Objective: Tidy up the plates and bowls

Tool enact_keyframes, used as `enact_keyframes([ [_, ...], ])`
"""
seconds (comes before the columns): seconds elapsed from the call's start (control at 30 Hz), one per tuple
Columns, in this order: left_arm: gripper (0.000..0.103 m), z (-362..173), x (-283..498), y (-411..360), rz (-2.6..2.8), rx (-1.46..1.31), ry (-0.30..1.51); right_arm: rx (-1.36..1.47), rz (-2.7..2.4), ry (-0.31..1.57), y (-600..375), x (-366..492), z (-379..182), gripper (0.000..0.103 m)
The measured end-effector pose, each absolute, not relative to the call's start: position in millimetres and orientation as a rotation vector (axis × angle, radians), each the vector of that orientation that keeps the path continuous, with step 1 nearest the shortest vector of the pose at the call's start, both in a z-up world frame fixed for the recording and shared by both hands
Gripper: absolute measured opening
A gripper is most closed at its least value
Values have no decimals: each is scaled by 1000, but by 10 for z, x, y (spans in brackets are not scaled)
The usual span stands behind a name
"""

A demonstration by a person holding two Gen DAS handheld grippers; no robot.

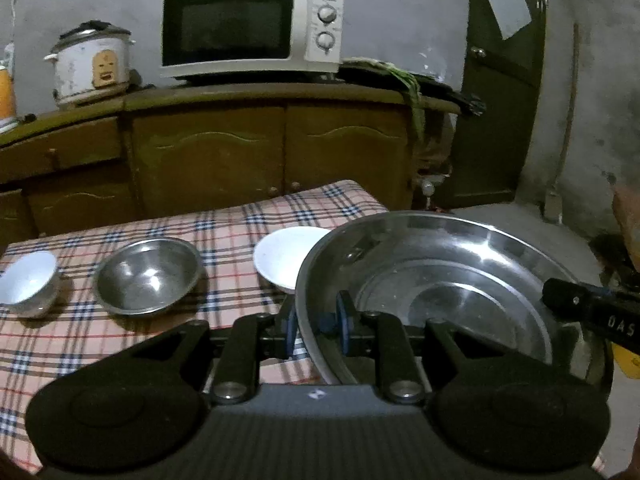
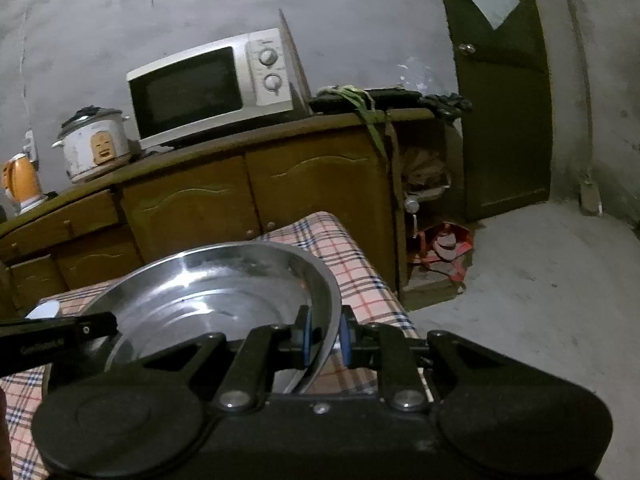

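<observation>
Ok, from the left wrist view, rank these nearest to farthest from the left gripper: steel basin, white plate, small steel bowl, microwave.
1. Steel basin: its rim is pinched in the left gripper fingers.
2. White plate: just behind, partly hidden by the basin's left rim.
3. Small steel bowl: off to the left on the checked cloth.
4. Microwave: far back, on the cabinet.

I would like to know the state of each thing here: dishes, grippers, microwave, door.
Steel basin: gripped at both rims, empty.
Left gripper: shut on the basin's rim.
Right gripper: shut on the opposite rim.
Steel bowl: upright, empty.
White bowls: upright, empty.
Microwave: closed.
Door: closed.
</observation>
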State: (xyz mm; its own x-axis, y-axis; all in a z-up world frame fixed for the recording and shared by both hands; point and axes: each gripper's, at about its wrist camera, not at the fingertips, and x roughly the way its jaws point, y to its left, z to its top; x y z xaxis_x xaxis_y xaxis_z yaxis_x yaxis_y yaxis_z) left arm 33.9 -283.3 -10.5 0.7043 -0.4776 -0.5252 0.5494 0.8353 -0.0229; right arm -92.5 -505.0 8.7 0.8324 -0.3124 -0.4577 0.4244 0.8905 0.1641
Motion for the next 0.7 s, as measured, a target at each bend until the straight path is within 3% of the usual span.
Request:
enact_keyframes([
  [0.7, 21, -25, 333, -2213, -459, 132, 523, 230, -297, 450, -4399, -711, 100, 20],
])
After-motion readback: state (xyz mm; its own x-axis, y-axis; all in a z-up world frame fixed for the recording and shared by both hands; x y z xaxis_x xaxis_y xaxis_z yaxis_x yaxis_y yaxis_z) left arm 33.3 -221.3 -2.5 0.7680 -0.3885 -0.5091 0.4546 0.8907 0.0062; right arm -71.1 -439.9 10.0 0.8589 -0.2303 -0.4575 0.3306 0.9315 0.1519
